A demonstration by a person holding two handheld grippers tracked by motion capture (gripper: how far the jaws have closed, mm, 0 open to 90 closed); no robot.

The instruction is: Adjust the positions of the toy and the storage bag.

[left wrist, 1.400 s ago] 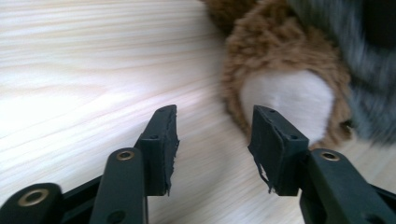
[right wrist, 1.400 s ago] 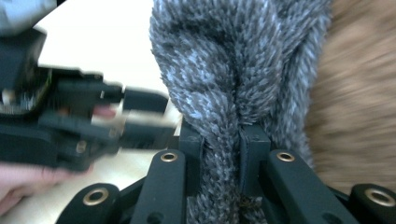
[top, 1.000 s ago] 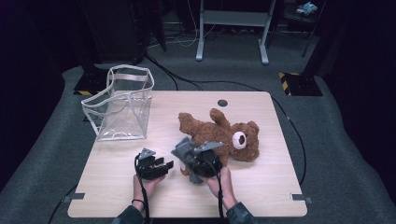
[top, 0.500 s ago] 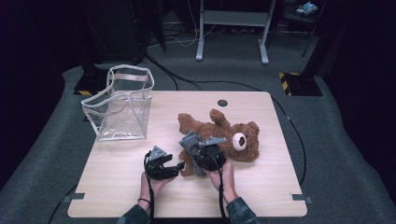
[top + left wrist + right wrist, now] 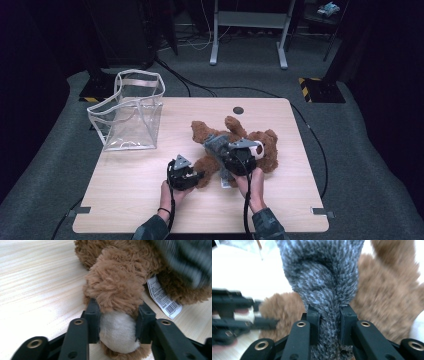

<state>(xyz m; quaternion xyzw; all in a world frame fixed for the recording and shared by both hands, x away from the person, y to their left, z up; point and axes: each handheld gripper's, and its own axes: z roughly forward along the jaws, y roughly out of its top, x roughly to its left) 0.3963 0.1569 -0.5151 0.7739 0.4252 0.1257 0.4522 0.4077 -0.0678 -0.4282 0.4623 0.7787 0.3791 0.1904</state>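
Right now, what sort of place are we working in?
Probably a lab or recording studio: a lone wooden table on grey carpet, cables trailing across the floor, and metal stand legs against a dark backdrop. Nothing homely around the teddy bear.

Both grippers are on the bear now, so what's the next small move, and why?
Probably pull the grey knit gently away with the right gripper. It pinches the knit, and the left gripper, jaws just closing, clamps the bear's paw to anchor it.

Teddy bear (image 5: 260, 150), clear bag (image 5: 131, 117) on table (image 5: 130, 200)
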